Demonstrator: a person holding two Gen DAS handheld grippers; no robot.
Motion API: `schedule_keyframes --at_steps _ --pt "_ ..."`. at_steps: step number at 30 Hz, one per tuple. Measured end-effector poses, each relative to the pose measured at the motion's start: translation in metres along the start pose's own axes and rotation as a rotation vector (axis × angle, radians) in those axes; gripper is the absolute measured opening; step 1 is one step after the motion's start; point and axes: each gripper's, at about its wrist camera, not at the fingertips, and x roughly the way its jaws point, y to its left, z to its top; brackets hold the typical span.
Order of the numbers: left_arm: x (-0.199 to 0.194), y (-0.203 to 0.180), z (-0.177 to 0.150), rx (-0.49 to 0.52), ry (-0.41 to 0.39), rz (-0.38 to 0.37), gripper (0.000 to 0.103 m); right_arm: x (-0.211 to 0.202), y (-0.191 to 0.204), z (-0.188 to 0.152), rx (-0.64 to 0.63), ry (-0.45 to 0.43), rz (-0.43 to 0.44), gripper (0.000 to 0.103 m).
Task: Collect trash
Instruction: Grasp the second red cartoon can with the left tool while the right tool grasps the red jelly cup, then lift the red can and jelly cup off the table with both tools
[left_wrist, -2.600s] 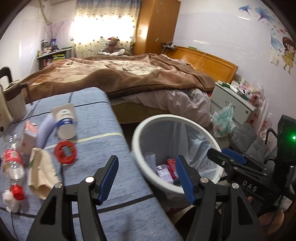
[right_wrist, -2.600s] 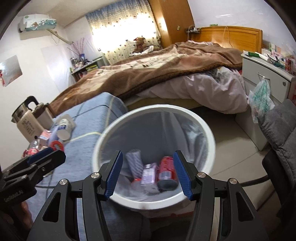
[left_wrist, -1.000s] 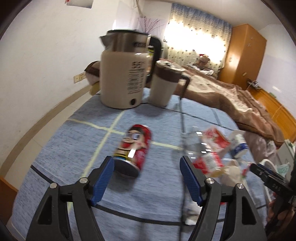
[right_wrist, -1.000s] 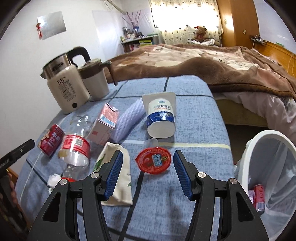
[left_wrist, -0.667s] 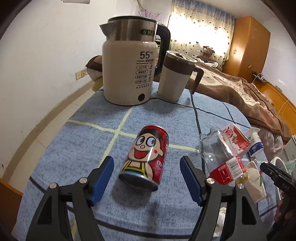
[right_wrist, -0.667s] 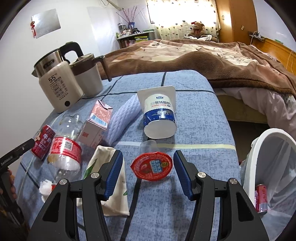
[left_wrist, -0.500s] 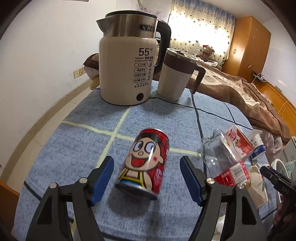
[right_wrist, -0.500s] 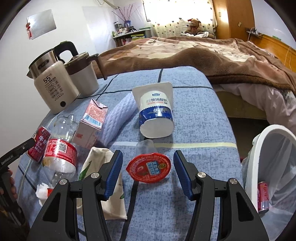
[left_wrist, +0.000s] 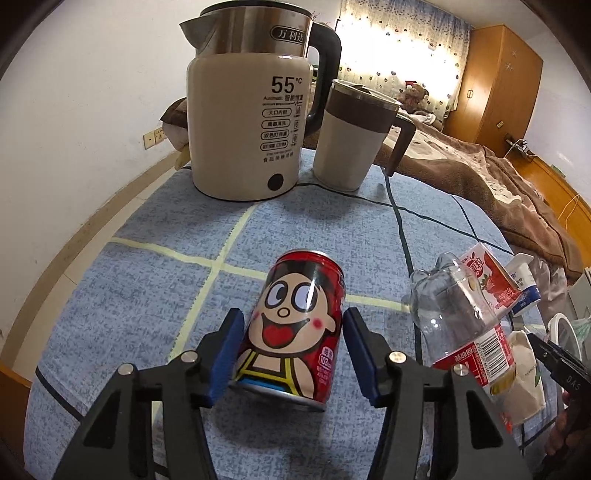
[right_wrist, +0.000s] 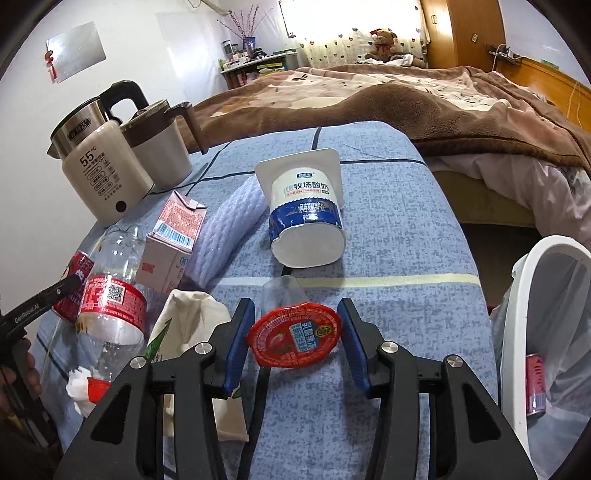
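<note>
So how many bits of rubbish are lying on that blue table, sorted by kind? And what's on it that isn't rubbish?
Drink cans: 1, the red cartoon can
Plastic bottles: 1
Cartons: 1
Yogurt tubs: 1
Jelly cups: 1
Foam sleeves: 1
Paper bags: 1
Tissues: 1
Rubbish total: 8
Not rubbish: kettle and mug, 2

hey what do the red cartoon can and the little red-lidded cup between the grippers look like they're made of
Red cartoon can: likely thin metal with a glossy printed wrap; it has a silvery rolled rim and light glare on the face.
Red-lidded cup: clear, thin plastic body with a shiny printed peel-off seal, probably foil or film; the lid edge looks slightly crinkled.
</note>
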Motion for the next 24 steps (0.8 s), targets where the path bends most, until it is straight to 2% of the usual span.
schedule_keyframes --at_steps 13,19,22,24 --pt "-0.016 -0.005 -0.011 -0.019 -0.01 -0.02 0.057 -0.014 -0.001 -0.009 0.0 -0.031 0.024 0.045" --pt "-0.031 -0.019 -0.017 0.002 -0.03 -0.039 0.057 -0.03 -0.002 -0.012 0.014 -0.065 0.038 0.045" --pt "-0.043 -0.029 -0.019 0.011 -0.051 -0.066 0.048 -0.04 -0.004 -0.012 0.021 -0.083 0.04 0.045" --pt "-0.052 -0.036 -0.019 0.024 -0.074 -0.078 0.048 -0.046 -0.005 -0.013 0.025 -0.094 0.043 0.045"
